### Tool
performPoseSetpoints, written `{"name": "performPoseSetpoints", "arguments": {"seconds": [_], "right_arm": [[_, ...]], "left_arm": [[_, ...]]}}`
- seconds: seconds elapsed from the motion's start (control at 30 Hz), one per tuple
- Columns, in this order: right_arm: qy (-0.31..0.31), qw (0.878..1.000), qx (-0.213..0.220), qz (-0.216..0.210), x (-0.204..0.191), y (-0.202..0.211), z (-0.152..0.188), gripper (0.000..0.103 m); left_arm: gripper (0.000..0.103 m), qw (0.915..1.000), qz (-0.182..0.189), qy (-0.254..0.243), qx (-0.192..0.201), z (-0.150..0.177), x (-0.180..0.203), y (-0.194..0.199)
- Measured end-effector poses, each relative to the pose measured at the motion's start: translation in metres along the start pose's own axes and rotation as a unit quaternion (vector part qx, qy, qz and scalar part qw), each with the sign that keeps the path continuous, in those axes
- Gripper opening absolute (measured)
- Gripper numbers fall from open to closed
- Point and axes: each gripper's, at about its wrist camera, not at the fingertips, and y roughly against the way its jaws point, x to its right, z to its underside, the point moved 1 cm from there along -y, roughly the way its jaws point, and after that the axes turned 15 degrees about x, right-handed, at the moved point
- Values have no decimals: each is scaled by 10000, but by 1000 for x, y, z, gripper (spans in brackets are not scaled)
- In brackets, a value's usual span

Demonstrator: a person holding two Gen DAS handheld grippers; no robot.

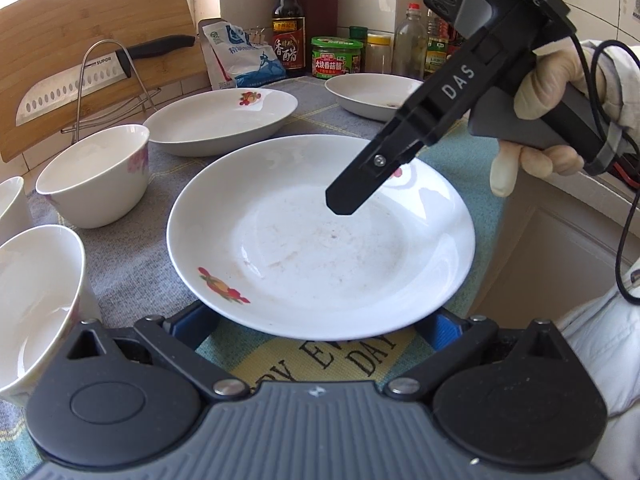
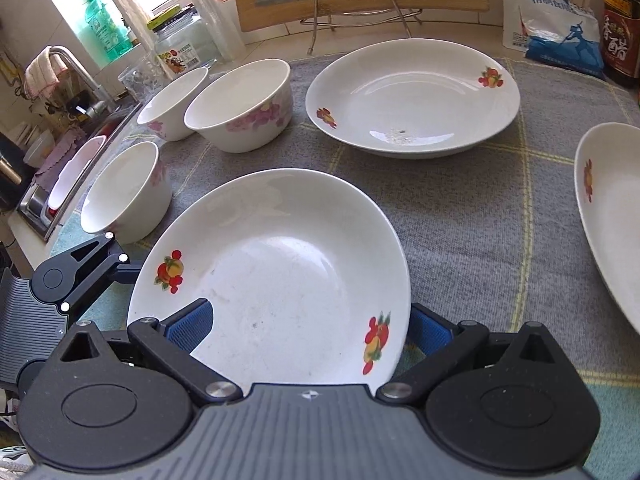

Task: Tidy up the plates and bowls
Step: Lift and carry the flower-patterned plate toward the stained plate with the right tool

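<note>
A white plate with fruit prints (image 1: 320, 240) lies on the grey cloth, also in the right wrist view (image 2: 280, 280). My right gripper (image 2: 308, 328) straddles its near rim, one blue pad (image 2: 188, 326) over the inside, the other (image 2: 430, 330) outside; it shows from the side in the left view (image 1: 344, 200). My left gripper (image 1: 320, 328) sits wide open at the plate's near edge, pads (image 1: 440, 328) under the rim. Two more plates (image 2: 412, 96) (image 2: 608, 208) and three white bowls (image 2: 240, 108) (image 2: 172, 100) (image 2: 124, 192) stand around.
A cutting board with a knife on a wire rack (image 1: 92, 80) stands at the back. A salt bag (image 1: 240, 56), vinegar bottle (image 1: 288, 20) and jars (image 1: 336, 58) line the wall. A sink with faucet (image 2: 72, 80) is left in the right wrist view. The counter edge (image 1: 560, 184) runs on the right.
</note>
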Motion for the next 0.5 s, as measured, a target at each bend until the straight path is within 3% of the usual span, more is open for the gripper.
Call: {"name": "performPoseSetpoints", "arguments": {"seconds": [0.5], "right_arm": [[267,9946,-664,-754,5,-20,-26,103]], "left_arm": [[103,9997,183,-131,-138,-5,-1,-6]]}}
